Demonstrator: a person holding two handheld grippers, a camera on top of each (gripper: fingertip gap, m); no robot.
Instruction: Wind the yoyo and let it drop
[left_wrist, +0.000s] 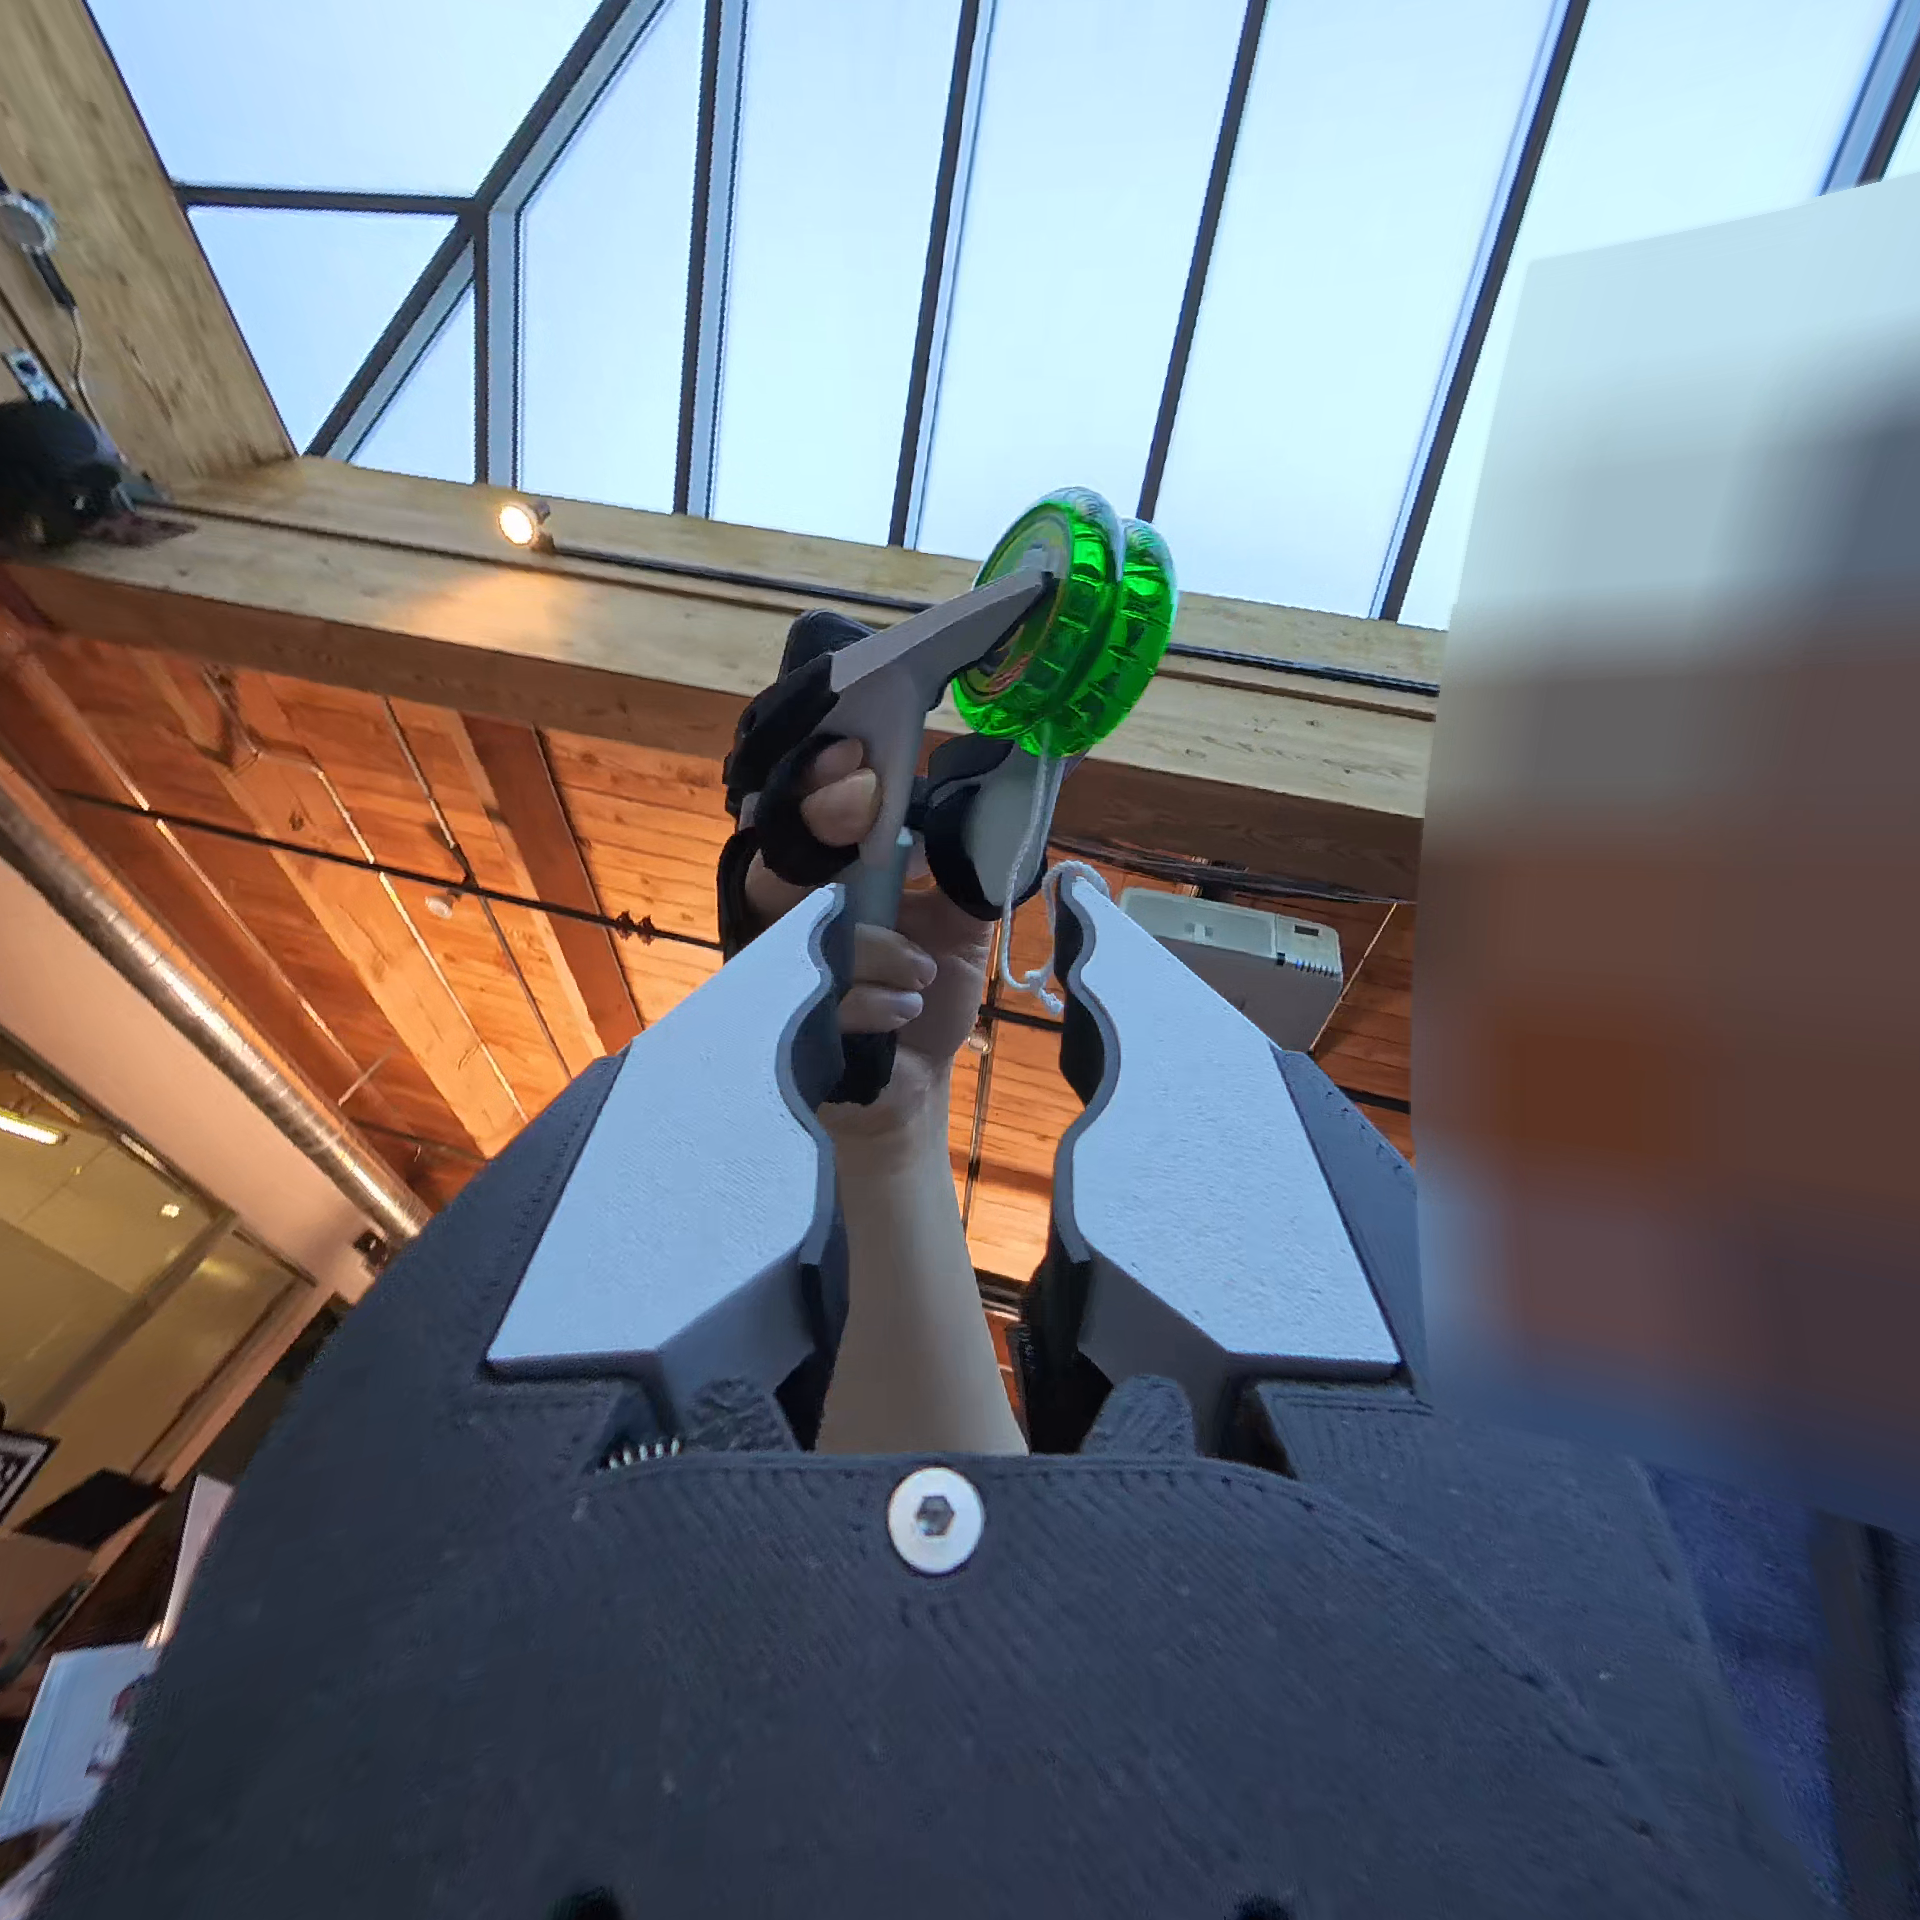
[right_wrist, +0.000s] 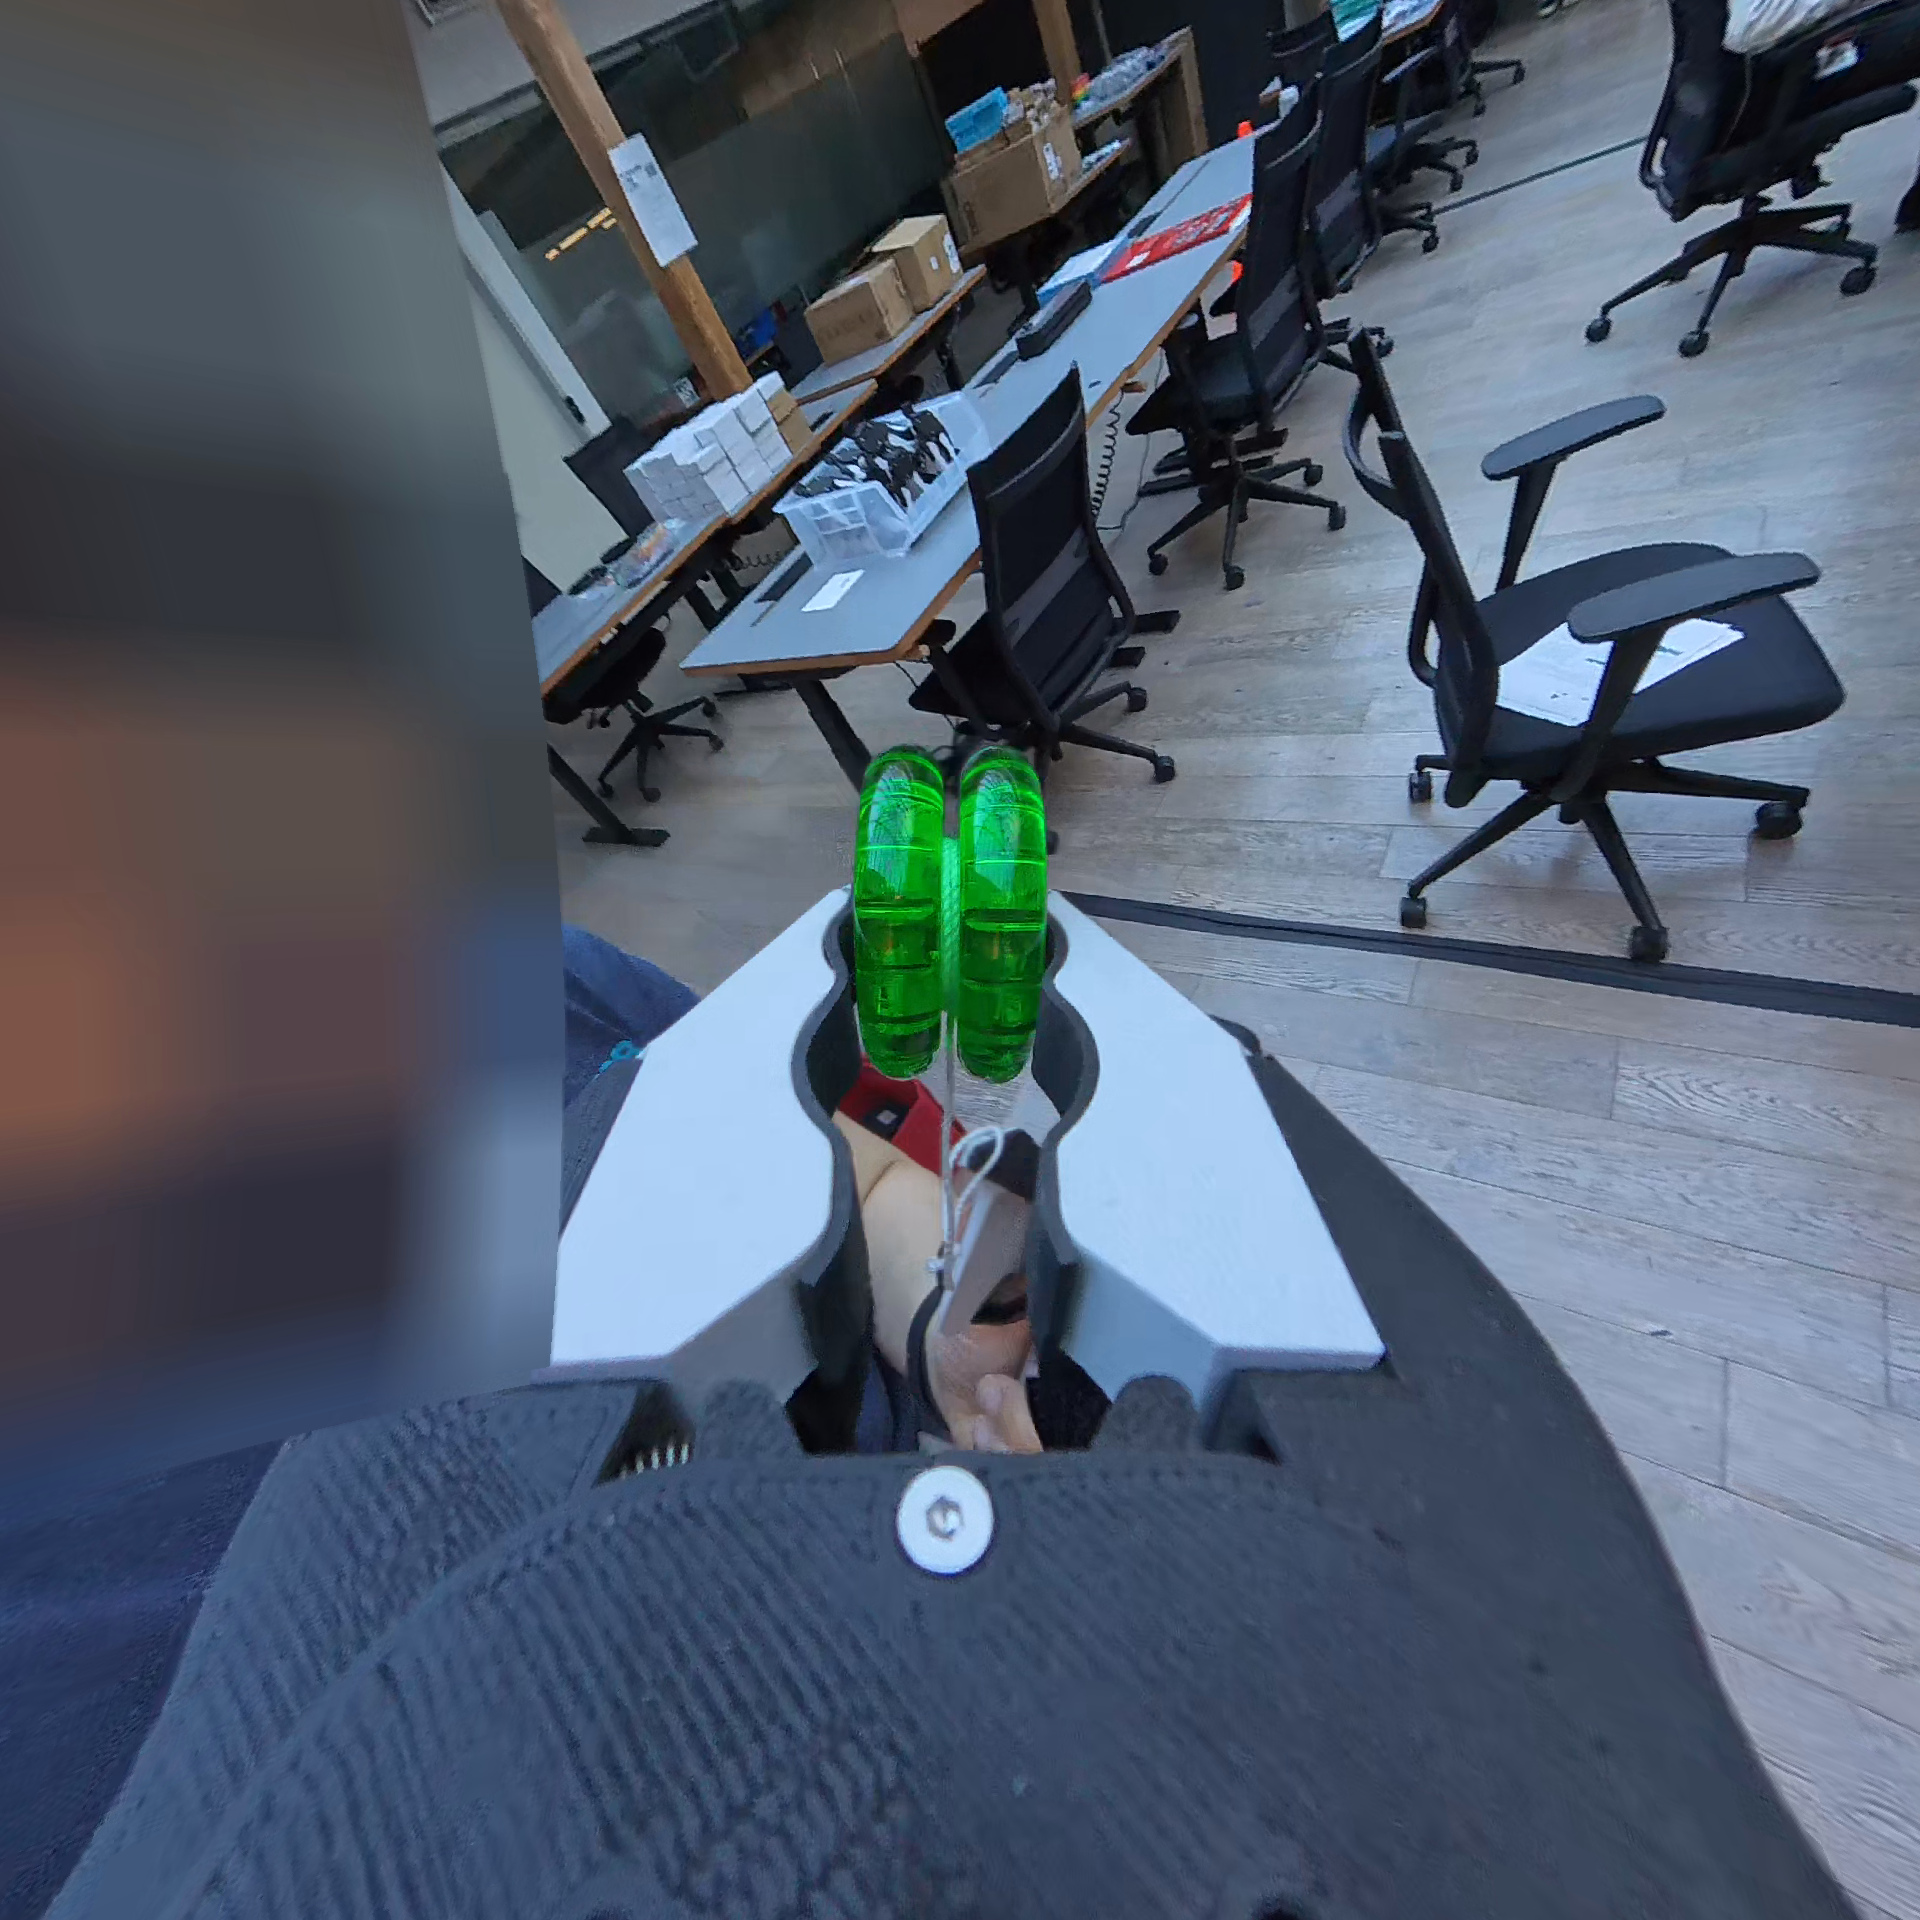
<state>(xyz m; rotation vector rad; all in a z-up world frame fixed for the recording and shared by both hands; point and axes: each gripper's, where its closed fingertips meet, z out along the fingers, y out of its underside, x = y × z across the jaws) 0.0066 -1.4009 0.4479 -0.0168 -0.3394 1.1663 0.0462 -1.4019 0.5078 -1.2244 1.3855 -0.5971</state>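
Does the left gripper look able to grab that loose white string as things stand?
Probably yes. The left gripper is open just below the string's looped end, which dangles free from the green yoyo clamped in the right gripper.

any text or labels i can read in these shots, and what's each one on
Nothing reads clearly; these bear print:
yoyo face sticker: mostly hidden by a finger of the right gripper.
Paper on the wooden post: too small.
Cardboard boxes: labels too small.
Red sheet on the desk: blurred.
Paper on the chair seat: too small.
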